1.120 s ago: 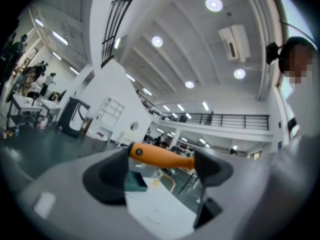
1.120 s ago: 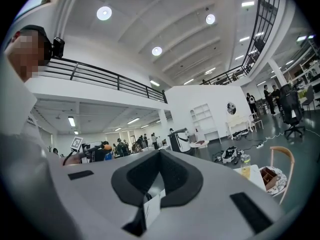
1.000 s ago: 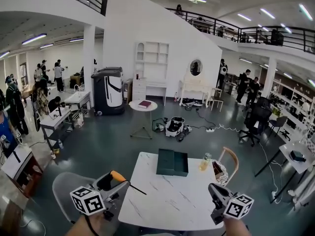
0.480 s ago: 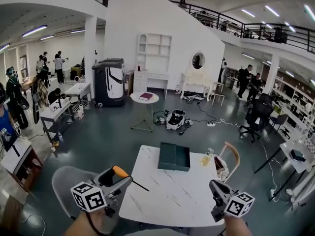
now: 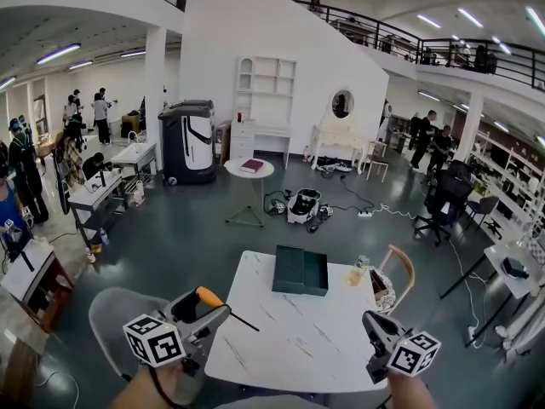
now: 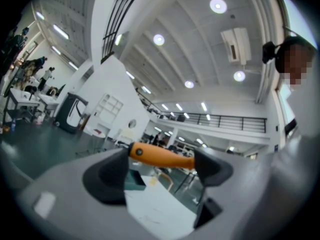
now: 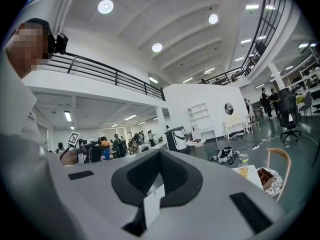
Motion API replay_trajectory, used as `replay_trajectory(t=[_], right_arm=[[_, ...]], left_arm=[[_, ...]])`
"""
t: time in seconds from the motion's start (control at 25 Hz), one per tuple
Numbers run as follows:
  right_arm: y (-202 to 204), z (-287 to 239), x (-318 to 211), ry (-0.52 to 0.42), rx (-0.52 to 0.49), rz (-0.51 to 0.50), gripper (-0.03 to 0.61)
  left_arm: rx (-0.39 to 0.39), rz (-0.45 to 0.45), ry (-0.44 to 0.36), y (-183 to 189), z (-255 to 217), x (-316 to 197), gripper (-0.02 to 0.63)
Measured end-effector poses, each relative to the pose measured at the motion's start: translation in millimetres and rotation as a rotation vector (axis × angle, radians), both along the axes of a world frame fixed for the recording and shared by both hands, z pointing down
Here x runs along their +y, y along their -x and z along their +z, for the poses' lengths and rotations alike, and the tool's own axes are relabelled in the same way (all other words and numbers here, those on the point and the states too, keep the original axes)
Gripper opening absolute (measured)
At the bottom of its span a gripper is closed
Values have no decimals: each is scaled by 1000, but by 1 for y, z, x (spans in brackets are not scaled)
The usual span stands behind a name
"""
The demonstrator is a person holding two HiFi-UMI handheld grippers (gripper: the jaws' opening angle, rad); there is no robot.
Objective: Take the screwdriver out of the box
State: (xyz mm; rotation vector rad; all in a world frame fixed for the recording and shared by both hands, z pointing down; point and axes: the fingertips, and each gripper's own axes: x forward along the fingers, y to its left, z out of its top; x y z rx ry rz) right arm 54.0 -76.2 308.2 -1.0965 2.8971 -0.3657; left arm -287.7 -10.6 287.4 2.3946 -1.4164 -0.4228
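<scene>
While you are holding the left gripper (image 6: 161,165) level at the near left corner of the table (image 5: 289,348), its jaws are standing wide and clamping the screwdriver (image 6: 160,156) by its orange handle. The handle is spanning the gap from pad to pad, with the butt end against the left pad and the narrower front end at the right pad.

Orientation: the long axis is lying across the jaws, roughly level and at right angles to the way the gripper is pointing. In the head view the dark shaft is running out past the right jaw, so the tip is pointing toward your right gripper's side and hanging over the table's near left edge. The tip is not touching the tabletop, as far as the view shows.

Your right gripper (image 5: 370,324) is hovering at the near right corner. Its jaws are together and nothing is between them.

Further out: the dark green box (image 5: 300,271) is sitting open on the far part of the table, ahead of the left gripper and off to its right, well apart from the screwdriver.

Progress, as a judgement: the removal itself looks done, since the tool is clear of the box and in your grip. What may remain is setting it down; the bare tabletop just right of the left gripper looks the handiest spot.
</scene>
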Motion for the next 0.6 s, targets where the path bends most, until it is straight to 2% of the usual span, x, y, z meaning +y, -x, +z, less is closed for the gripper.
replay_trajectory(t=[0.6], right_arm=[[-7, -1, 2, -3, 13, -21, 0]], left_arm=[[-9, 2, -5, -11, -6, 3, 416]])
